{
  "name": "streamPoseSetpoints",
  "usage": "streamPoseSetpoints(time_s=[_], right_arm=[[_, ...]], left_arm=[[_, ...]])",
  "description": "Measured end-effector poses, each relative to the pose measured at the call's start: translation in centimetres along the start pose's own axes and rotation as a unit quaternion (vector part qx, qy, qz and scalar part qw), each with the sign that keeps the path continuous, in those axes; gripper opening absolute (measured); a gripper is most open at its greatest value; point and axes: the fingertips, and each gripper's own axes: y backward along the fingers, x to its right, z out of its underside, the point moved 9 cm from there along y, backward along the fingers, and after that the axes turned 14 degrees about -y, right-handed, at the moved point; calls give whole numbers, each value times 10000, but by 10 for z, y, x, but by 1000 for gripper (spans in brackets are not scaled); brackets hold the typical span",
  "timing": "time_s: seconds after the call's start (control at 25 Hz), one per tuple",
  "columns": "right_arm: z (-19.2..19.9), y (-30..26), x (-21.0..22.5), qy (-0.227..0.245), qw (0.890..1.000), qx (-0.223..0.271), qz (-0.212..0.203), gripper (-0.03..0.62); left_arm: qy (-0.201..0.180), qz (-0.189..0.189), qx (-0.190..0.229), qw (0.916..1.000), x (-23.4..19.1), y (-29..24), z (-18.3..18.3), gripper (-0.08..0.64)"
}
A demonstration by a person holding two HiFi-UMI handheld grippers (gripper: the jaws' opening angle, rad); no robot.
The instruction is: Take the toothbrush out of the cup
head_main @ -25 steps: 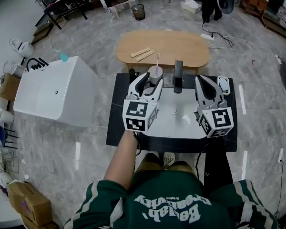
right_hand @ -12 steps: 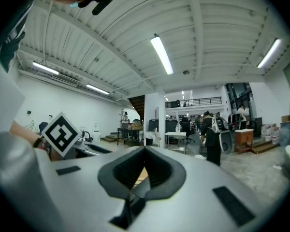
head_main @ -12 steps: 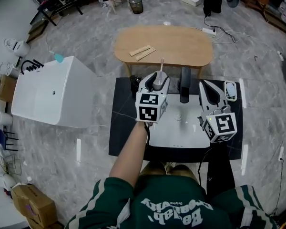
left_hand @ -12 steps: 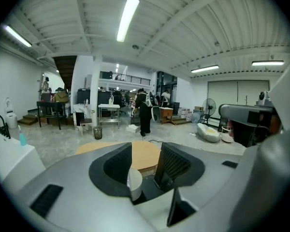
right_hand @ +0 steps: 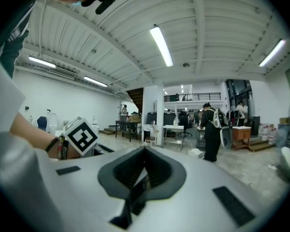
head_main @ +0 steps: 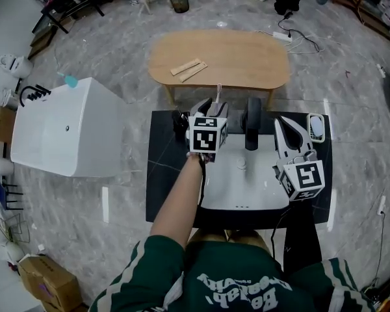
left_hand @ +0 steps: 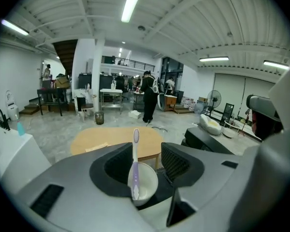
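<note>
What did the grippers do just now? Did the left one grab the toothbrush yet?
The left gripper moved forward, away from the person, until the cup with the toothbrush sat between its open fingers. It has not taken hold of anything yet. The right gripper stayed at the right, with its fingers together and empty. The toothbrush still stands in the cup.

Grey marble floor point(head_main: 84, 207), oval wooden table point(head_main: 234, 57), tube lights point(left_hand: 134, 1)

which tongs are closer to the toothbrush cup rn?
Left. The left tongs are at the cup, which stands with the toothbrush between their open jaws. The right tongs, shut, sit apart from it on the far side of the faucet.
</note>
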Motion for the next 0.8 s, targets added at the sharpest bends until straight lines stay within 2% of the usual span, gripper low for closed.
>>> streamPoseSetpoints(time_s=[0.36, 0.64, 0.8], right_arm=[[11, -6, 24, 25, 9996, -200, 203, 3], [17, -9, 33, -1, 9992, -354, 174, 3], [18, -6, 38, -11, 9991, -363, 196, 3]], left_arm=[[3, 116, -552, 9984, -10, -43, 15, 179], [22, 192, -682, 9975, -15, -60, 14, 172], [-50, 93, -778, 9969, -19, -64, 15, 128]])
